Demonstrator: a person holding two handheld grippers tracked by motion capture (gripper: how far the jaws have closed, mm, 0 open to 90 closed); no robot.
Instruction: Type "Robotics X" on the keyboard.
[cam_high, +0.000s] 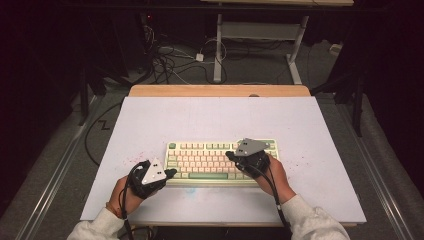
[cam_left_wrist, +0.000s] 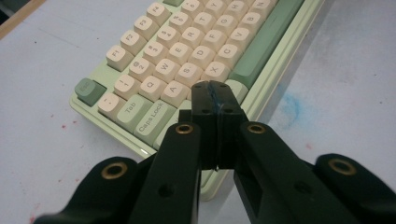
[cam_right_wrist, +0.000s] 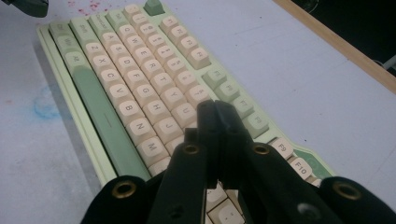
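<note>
High view overhead, tool views close, sharing keyboard (cam_high: 220, 160)

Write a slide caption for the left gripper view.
Left gripper, jaws shut, poised over the keyboard's lower-left corner on the white table.

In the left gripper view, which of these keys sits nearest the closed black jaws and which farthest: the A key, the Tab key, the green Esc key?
1. A key, just left of the left gripper tips.
2. Tab key, farther left.
3. Esc key, at the keyboard corner, farthest.
</note>
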